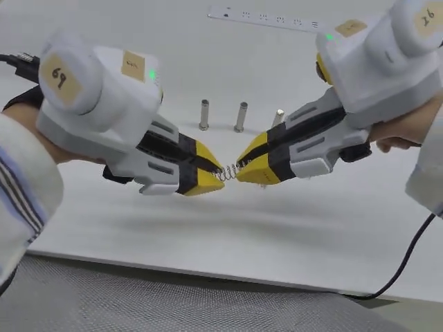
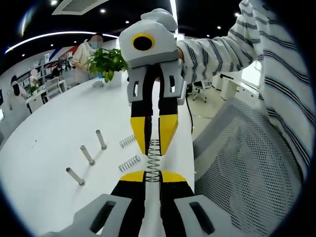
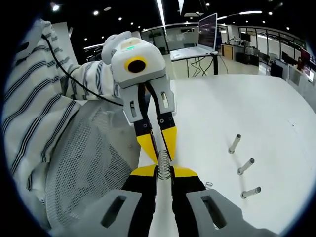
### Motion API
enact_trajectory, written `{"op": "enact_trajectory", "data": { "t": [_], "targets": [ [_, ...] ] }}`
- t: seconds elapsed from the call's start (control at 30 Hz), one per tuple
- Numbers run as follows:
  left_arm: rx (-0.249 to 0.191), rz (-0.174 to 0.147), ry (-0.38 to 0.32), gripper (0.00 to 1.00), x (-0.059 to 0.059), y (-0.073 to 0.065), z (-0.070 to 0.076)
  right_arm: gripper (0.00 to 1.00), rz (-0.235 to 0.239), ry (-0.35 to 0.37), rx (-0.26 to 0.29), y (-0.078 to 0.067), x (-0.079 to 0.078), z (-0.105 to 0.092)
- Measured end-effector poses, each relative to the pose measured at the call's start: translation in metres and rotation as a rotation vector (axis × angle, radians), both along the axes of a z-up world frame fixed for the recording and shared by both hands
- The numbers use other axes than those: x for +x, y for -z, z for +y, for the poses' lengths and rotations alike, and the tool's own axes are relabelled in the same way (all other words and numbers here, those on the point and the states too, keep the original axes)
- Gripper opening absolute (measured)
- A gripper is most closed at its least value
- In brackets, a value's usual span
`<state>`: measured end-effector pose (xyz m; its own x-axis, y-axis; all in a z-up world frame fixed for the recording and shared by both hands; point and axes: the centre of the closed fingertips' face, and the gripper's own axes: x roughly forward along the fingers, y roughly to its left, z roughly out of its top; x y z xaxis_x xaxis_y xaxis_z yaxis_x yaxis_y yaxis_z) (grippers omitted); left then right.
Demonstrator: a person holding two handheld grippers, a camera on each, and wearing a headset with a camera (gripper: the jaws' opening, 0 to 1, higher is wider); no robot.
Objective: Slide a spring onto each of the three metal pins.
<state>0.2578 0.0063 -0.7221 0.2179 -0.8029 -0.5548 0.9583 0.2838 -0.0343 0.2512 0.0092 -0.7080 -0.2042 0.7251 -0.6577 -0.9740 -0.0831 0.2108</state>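
Both tools meet tip to tip above the white table [image 1: 208, 228]: the left gripper [image 1: 213, 176] and the right gripper [image 1: 243, 166] each have their jaws clamped on one end of the same spring [image 1: 230, 170], which spans the short gap between them, clear of the surface. Beyond them the three metal pins [image 1: 241, 117] stand upright in a row, all bare. In the left gripper view, two more springs [image 2: 129, 163] lie on the table near the pins.
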Motion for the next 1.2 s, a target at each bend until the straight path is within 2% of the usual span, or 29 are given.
{"op": "enact_trajectory", "data": {
  "t": [0.03,0.13,0.27,0.33,0.43,0.53,0.57,0.8,0.87,1.0,1.1,1.13,1.2],
  "targets": [
    [-0.005,-0.012,0.004,0.02,0.0,0.0,0.0,0.08,-0.014,-0.006,-0.018,0.0,0.0,0.0],
    [-0.038,0.004,-0.008,0.02,0.0,0.0,0.001,0.08,-0.047,-0.04,-0.032,-0.002,-0.001,0.002],
    [-0.09,-0.001,-0.008,0.02,-0.003,-0.002,-0.001,0.08,-0.042,-0.055,-0.056,-0.004,-0.001,0.001],
    [-0.098,-0.013,-0.006,0.02,-0.004,-0.003,-0.002,0.08,-0.049,-0.061,-0.068,-0.005,-0.003,0.0],
    [-0.11,-0.012,-0.007,0.02,-0.006,-0.004,-0.003,0.08,-0.061,-0.068,-0.103,-0.006,-0.006,-0.001],
    [-0.122,0.013,-0.013,0.02,-0.009,-0.003,-0.006,0.07,-0.077,-0.097,-0.134,-0.005,-0.003,0.0],
    [-0.124,-0.002,-0.012,0.02,-0.008,-0.003,-0.007,0.07,-0.093,-0.109,-0.149,-0.005,-0.001,0.0],
    [-0.175,-0.005,-0.026,0.02,-0.006,-0.002,-0.015,0.07,-0.111,-0.144,-0.206,-0.006,0.001,-0.002],
    [-0.18,-0.02,-0.015,0.02,-0.007,-0.002,-0.017,0.07,-0.118,-0.163,-0.222,-0.006,0.0,-0.004],
    [-0.22,-0.022,-0.025,0.02,-0.005,-0.007,-0.02,0.07,-0.136,-0.172,-0.238,-0.011,0.0,-0.004],
    [-0.228,-0.02,-0.023,0.02,-0.005,-0.008,-0.022,0.07,-0.148,-0.187,-0.251,-0.012,-0.001,-0.004],
    [-0.223,-0.031,-0.017,0.02,-0.005,-0.008,-0.024,0.07,-0.158,-0.197,-0.265,-0.011,-0.001,-0.005],
    [-0.231,-0.018,-0.014,0.02,-0.007,-0.007,-0.026,0.07,-0.153,-0.205,-0.284,-0.01,-0.002,-0.007]
  ]
}}
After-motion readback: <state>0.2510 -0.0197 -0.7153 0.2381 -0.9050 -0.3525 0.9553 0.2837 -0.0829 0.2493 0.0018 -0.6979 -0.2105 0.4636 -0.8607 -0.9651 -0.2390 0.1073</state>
